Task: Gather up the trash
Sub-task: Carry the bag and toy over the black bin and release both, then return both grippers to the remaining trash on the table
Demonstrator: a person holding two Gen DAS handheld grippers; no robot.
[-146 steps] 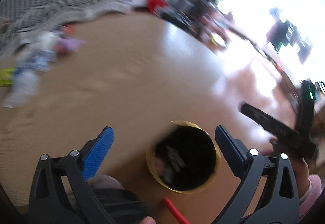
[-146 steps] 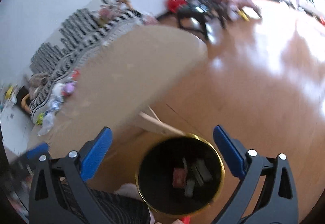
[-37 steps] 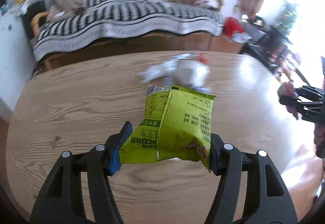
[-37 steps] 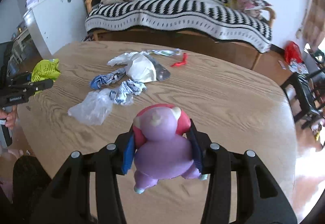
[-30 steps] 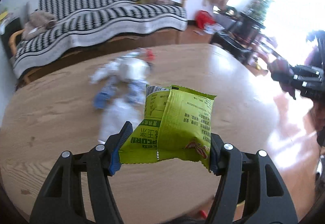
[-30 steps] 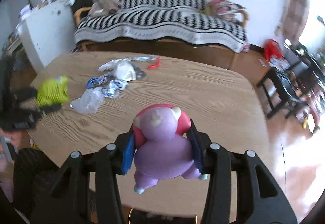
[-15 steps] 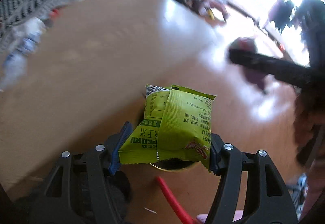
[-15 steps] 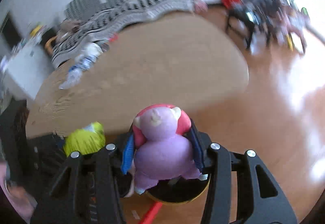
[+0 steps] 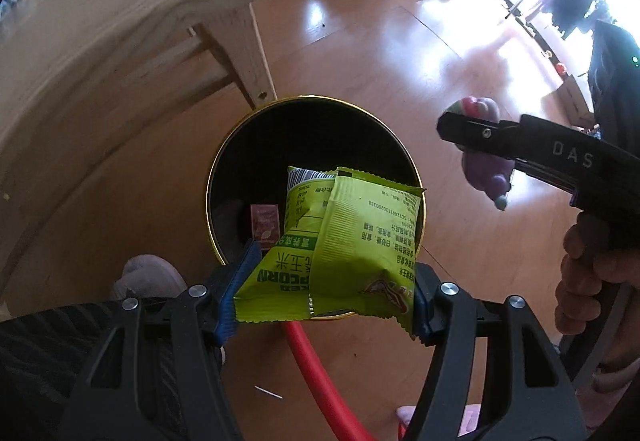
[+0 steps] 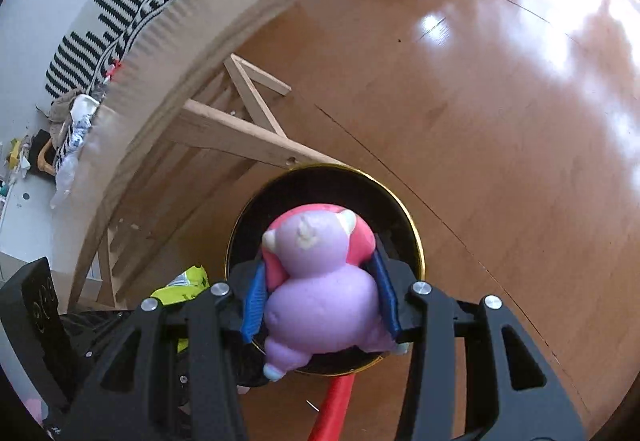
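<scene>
- Pointing steeply down, left gripper jaws clamp a green snack packet over the black bin on the floor.
- Right gripper, equally tilted, jaws pinch a purple toy above the bin's rim.

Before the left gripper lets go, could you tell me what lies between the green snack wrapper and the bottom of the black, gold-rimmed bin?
Only open space: in the left wrist view the green snack wrapper hangs over the bin, with a small reddish packet lying inside.
</scene>
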